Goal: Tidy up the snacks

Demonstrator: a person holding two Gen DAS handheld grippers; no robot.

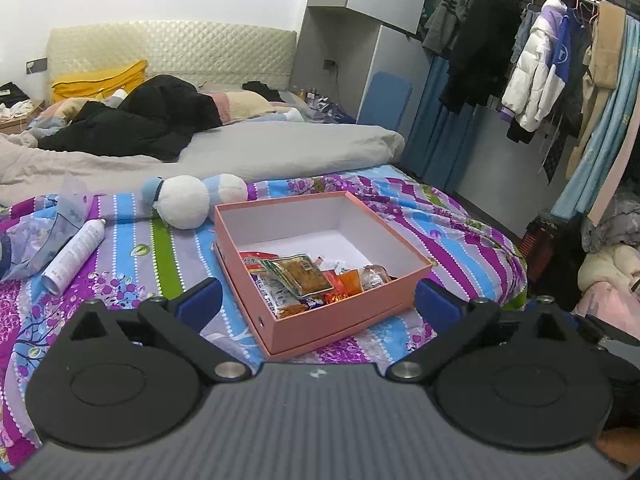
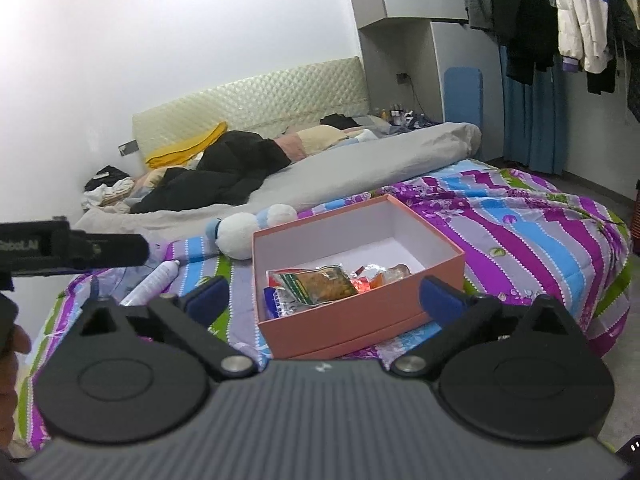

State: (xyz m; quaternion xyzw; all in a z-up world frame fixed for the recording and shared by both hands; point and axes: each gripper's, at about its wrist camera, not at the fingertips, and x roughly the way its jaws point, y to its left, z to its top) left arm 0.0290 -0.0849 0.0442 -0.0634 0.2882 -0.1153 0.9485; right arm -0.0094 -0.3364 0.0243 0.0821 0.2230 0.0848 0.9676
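Observation:
A pink cardboard box (image 1: pixel 340 320) lies open on the striped bedspread, with several snack packets (image 1: pixel 304 280) piled in its near corner. The right wrist view shows the same box (image 2: pixel 344 328) and the snack packets (image 2: pixel 320 284). My left gripper (image 1: pixel 318 304) hovers just short of the box's near side, jaws wide apart and nothing between the blue pads (image 1: pixel 200 304). My right gripper (image 2: pixel 326 300) hangs before the box's near wall in the same way, wide open and empty. The left gripper's black body (image 2: pixel 72 248) shows at the left edge of the right wrist view.
A white spray can (image 1: pixel 74 256) lies on the bedspread left of the box, beside a crumpled clear bag (image 1: pixel 36 236). A white and blue plush toy (image 1: pixel 188 200) sits behind the box. Grey duvet (image 1: pixel 280 148) and dark clothes (image 1: pixel 152 120) lie further back. Hanging coats (image 1: pixel 536 76) fill the right.

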